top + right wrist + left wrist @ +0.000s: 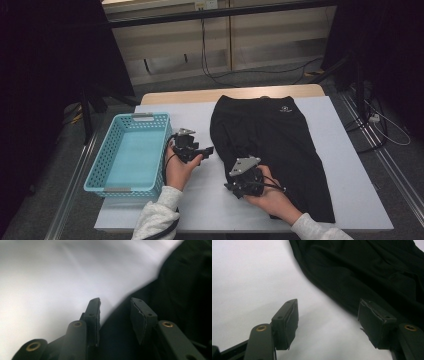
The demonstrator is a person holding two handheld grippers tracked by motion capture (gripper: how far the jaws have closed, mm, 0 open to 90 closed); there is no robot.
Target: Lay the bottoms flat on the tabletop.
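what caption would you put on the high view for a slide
Two hand-held grippers, left gripper and right gripper, close on the near-left edge of black shorts beside a blue basket.

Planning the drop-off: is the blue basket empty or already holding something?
Empty. In the high view the blue basket shows its bare floor, and the black garment lies spread on the table beside it.

1. I see a pale wooden surface (235, 93) under a white sheet (345, 165), its far edge left bare.
2. Grey carpeted floor (280, 77) lies beyond it, crossed by black cables (240, 76).
3. A beige panelled wall (260, 42) runs behind.
4. Dark black curtains (45, 75) hang on both sides.
5. The lighting is dim.
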